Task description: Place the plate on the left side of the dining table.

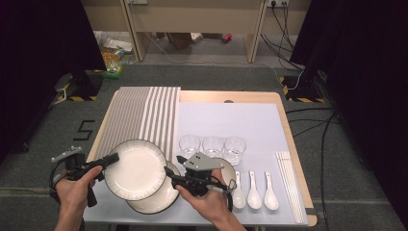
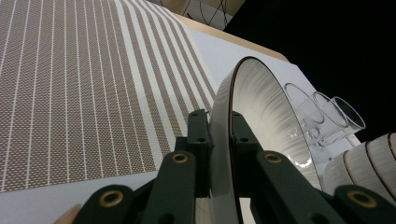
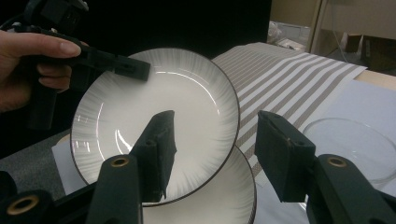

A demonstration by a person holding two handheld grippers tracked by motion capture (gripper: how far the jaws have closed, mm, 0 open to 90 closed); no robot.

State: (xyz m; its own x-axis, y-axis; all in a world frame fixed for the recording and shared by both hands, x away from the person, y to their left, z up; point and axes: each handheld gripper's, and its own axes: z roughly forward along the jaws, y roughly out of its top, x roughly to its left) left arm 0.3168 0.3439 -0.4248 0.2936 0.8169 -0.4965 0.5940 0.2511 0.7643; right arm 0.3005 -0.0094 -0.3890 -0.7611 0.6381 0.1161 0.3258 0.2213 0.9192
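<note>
The counter (image 1: 288, 139) carries a striped placemat (image 1: 139, 115), still bare. The top plate (image 1: 137, 168) is lifted off the lower plate (image 1: 161, 199), tilted, not yet on the mat. The left gripper (image 1: 111, 159) has its fingers clamped on that plate's rim; the right gripper (image 1: 171, 169) hangs beside it, fingers apart, nothing between.

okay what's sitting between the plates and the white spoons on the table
In the high view, the right gripper and the hand holding it sit between the plates and the white spoons, over a partly hidden white dish.
</note>
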